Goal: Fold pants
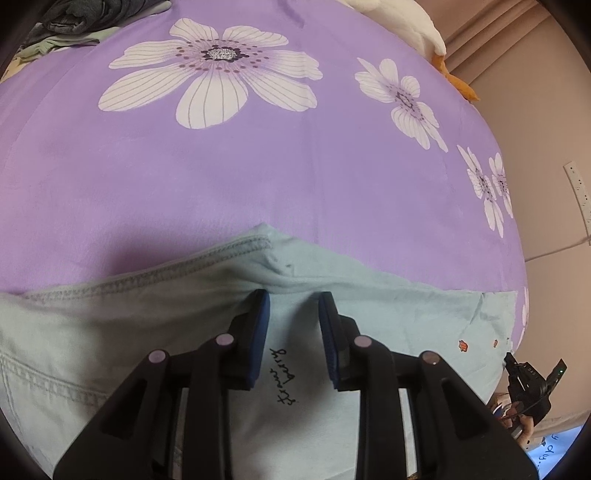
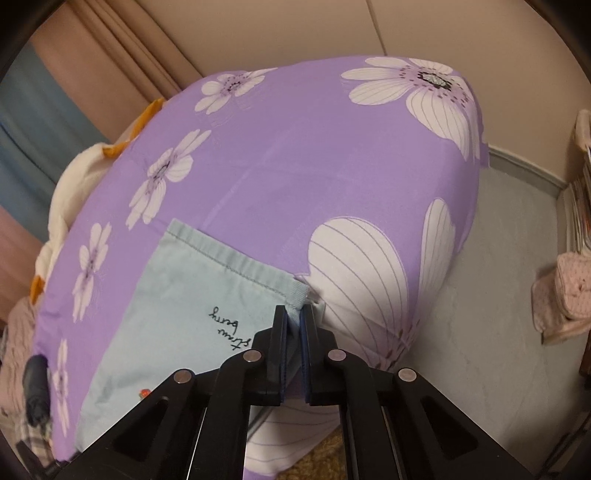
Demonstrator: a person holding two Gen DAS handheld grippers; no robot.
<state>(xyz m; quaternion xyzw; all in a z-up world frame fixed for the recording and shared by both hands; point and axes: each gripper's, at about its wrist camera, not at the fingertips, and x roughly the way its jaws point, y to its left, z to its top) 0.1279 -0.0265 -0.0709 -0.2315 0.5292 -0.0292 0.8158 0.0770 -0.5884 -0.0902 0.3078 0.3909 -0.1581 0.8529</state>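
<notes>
On the purple bedspread [image 2: 280, 177], our right gripper [image 2: 294, 314] clamps the pale blue pants [image 2: 177, 295] by a corner hem, ready to fold; our left gripper [image 1: 293, 301] rests part-open, steadying the cloth.

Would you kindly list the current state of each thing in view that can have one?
pants: light blue, lying flat on the bed, hem corner pinched.
right gripper: shut on the pants' hem corner.
left gripper: jaws apart over the pants; grip unclear.
bedsheet: purple, flowered, spread smooth.
clothes pile: crumpled at the bed's far corner.
</notes>
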